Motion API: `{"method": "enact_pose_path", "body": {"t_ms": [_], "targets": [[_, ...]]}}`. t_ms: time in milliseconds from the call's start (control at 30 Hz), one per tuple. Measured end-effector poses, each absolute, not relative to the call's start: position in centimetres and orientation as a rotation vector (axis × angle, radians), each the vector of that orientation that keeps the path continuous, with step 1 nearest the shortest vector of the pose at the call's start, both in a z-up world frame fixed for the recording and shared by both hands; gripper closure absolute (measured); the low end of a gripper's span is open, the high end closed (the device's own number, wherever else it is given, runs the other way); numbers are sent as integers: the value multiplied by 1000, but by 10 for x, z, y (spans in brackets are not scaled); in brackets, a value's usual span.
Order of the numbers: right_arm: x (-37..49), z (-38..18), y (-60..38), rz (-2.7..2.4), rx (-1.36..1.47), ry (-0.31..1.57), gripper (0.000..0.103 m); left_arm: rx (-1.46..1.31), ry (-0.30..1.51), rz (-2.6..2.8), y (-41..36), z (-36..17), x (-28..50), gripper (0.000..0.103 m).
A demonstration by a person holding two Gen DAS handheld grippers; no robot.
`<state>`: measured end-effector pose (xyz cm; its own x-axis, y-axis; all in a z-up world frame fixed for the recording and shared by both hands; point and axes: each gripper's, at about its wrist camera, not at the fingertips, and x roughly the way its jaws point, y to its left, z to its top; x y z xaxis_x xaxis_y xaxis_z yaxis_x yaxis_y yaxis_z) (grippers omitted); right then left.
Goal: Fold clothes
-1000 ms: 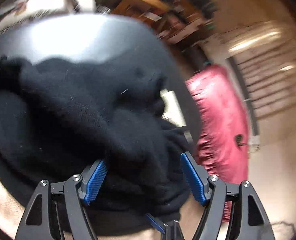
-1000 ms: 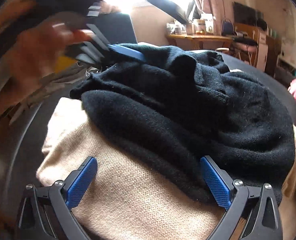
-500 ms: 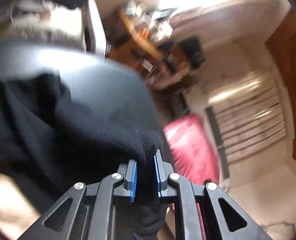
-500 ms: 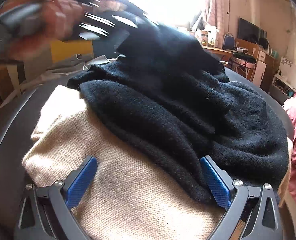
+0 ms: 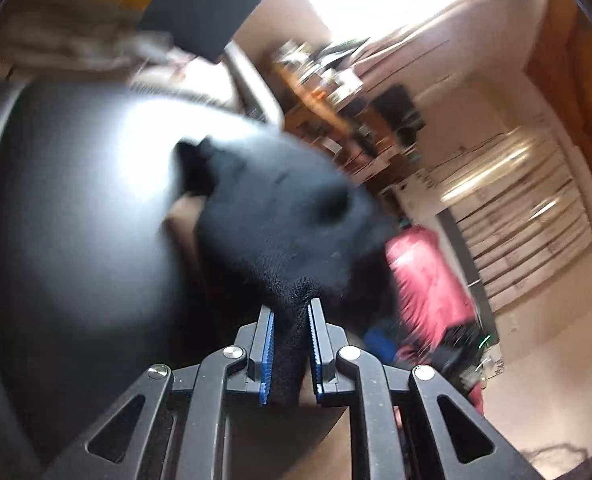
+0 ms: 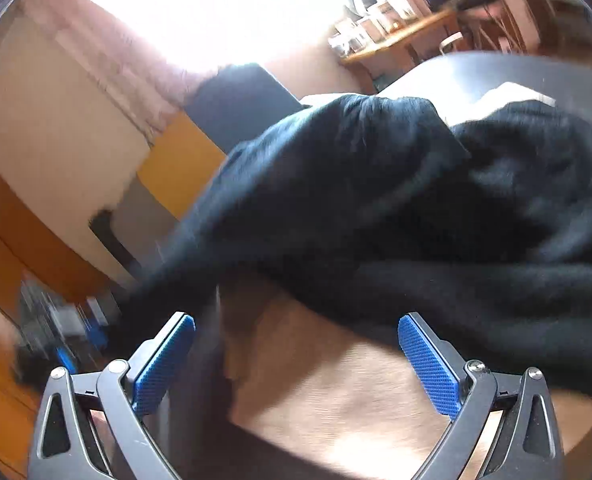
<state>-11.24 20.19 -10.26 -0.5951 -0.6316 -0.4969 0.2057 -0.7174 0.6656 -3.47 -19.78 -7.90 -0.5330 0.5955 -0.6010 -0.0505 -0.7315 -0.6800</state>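
Now the left tool (image 5: 290,344) is clenched on a fold of the black sweater (image 5: 280,216), which is lifted off the dark round counter (image 5: 68,200). Meanwhile the right tool (image 6: 296,360) is released, hovering over the beige sweater (image 6: 335,392) that lies under the black one's bulk.

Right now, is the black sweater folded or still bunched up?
Bunched, not folded: the black sweater lies in loose humps over the beige sweater, one edge pinched in the left hand-held gripper.
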Motion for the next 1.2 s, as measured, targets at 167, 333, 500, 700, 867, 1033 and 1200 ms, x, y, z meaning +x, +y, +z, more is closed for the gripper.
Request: {"method": "enact_pose_path", "body": {"t_ms": [167, 333, 500, 700, 867, 1033, 1200], "targets": [[-104, -107, 163, -2220, 1031, -701, 0, -1386, -771, 2366, -198, -116, 2, 70], [-110, -116, 131, -2140, 1189, -617, 0, -1329, -663, 2458, -209, -108, 17, 45], [-124, -110, 136, -2265, 1195, -628, 2, -1330, -603, 2437, -201, -107, -11, 44], [-152, -109, 145, -2390, 1204, -686, 45, -1308, -660, 2372, -195, -122, -57, 44], [-164, -106, 147, -2430, 1145, -715, 57, -1275, -658, 2372, -181, -127, -79, 46], [-170, -95, 119, -2505, 1150, -481, 96, -1294, -858, 2212, -177, -127, -84, 93], [-164, -60, 104, -2493, 1060, -358, 96, -993, -927, 2148, -192, -55, -61, 94]]}}
